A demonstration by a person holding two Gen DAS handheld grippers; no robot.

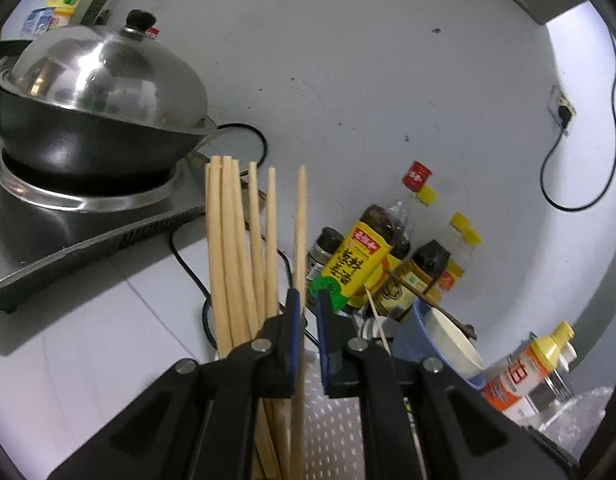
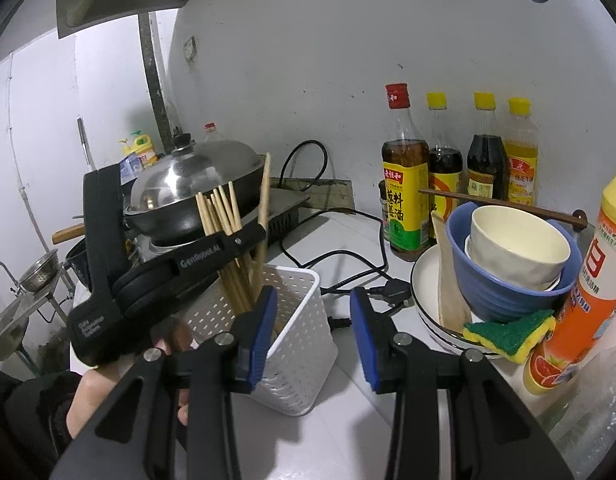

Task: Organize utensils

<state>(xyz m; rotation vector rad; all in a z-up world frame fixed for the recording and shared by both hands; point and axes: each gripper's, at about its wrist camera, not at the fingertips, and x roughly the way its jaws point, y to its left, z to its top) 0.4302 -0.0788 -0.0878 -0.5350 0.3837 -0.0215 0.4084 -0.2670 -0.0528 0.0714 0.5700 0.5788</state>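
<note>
White worktop [image 2: 348,408] against grey wall, lone chopstick [image 1: 300,220] upright between left tool [image 1: 308,312] pads, narrow gap, perforated basket [image 2: 300,344] below, right tool [image 2: 314,340] half-open, empty.

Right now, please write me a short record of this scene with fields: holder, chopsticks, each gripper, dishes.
holder: white perforated basket, upright on the counter
chopsticks: a bundle of pale wooden chopsticks standing in the basket; one single chopstick between the left gripper's jaws
left gripper: jaws narrow, a gap shows beside the chopstick
right gripper: open, holds nothing, hovers by the basket
dishes: cream cup inside blue bowl, on white plate
</note>
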